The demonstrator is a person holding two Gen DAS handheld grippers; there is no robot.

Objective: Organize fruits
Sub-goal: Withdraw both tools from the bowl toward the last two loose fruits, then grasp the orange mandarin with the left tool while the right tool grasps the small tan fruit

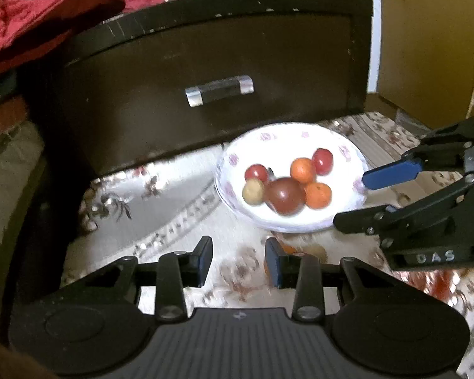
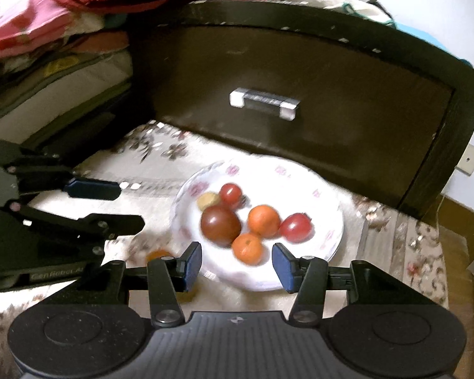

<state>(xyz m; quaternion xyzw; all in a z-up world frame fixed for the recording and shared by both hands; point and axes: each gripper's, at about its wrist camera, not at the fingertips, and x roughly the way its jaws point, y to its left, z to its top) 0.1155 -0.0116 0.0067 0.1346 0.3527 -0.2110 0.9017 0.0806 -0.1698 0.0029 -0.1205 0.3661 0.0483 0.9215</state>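
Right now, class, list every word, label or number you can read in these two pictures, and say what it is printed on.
"DAS": on the right gripper body, left camera.
"GenRobo..": on the left gripper body, right camera; its ending is blurred.
Plate: pink marks, flowers, no words.

Two wrist cameras, angled down from close by.
Both face the fruit plate (image 1: 347, 218) (image 2: 303, 177) and dark drawer front (image 1: 205, 57) (image 2: 300, 63), left and right.

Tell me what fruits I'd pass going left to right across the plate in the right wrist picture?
Small yellowish fruit → big dark red tomato → orange in the middle → red tomato on the right. The rest overlap these, so they are left out.
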